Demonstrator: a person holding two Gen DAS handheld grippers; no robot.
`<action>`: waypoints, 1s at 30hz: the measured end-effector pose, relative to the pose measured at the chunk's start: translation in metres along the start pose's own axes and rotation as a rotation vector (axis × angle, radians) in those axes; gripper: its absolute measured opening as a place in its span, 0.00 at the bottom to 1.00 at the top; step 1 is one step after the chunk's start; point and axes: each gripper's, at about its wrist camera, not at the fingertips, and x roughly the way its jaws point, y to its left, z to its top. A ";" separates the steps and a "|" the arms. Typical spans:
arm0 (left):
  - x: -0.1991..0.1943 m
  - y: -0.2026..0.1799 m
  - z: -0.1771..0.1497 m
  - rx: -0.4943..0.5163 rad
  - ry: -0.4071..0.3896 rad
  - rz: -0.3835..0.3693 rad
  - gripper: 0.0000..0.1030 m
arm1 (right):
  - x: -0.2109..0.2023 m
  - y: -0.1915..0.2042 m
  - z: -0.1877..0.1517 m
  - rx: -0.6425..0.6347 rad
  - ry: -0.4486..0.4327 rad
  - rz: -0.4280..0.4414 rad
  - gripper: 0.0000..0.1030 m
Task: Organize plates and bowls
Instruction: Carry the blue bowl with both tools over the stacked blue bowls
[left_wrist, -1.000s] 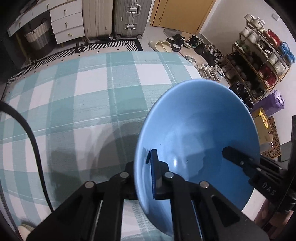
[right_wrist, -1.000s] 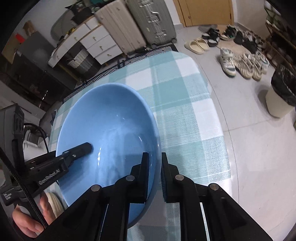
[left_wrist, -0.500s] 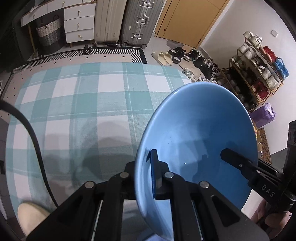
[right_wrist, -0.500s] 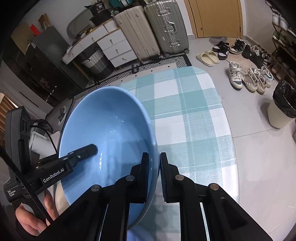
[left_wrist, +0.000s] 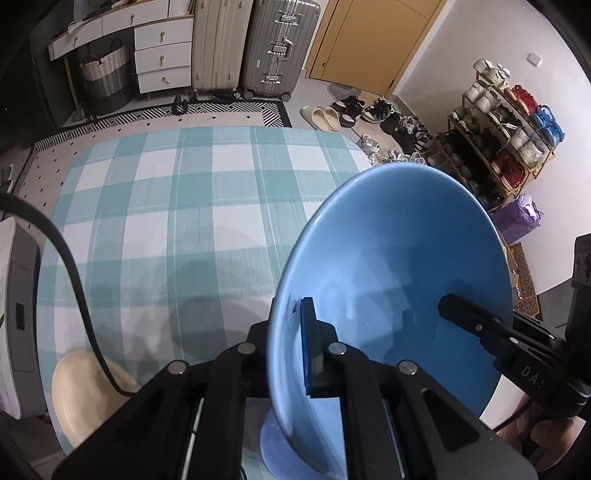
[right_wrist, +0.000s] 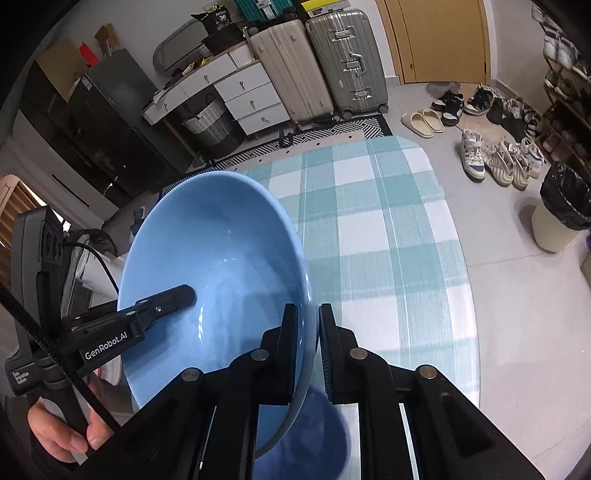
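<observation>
A large light-blue bowl is held in the air above the checked table, gripped on both sides. My left gripper is shut on its left rim, one finger inside, one outside. My right gripper is shut on its right rim; the bowl also shows in the right wrist view. The right gripper's finger reaches into the bowl in the left wrist view. A second blue dish lies below the bowl, mostly hidden. A cream plate lies at the table's near left.
The teal-and-white checked cloth covers the table. A grey-white appliance stands at the left edge. A cable hangs across the left. Suitcases, shoes and a shoe rack stand on the floor beyond.
Both grippers have lifted the bowl higher and back towards me. More of the table and the cream plate have come into view, and a blue dish shows below the bowl.
</observation>
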 end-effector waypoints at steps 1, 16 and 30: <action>-0.002 -0.001 -0.005 -0.005 0.004 -0.002 0.05 | -0.002 0.001 -0.003 0.003 0.002 0.000 0.11; 0.002 0.009 -0.080 -0.049 0.073 0.023 0.06 | -0.003 0.005 -0.091 0.044 0.047 0.032 0.11; 0.033 0.014 -0.114 -0.071 0.107 0.055 0.17 | 0.038 0.001 -0.130 0.007 0.112 -0.032 0.11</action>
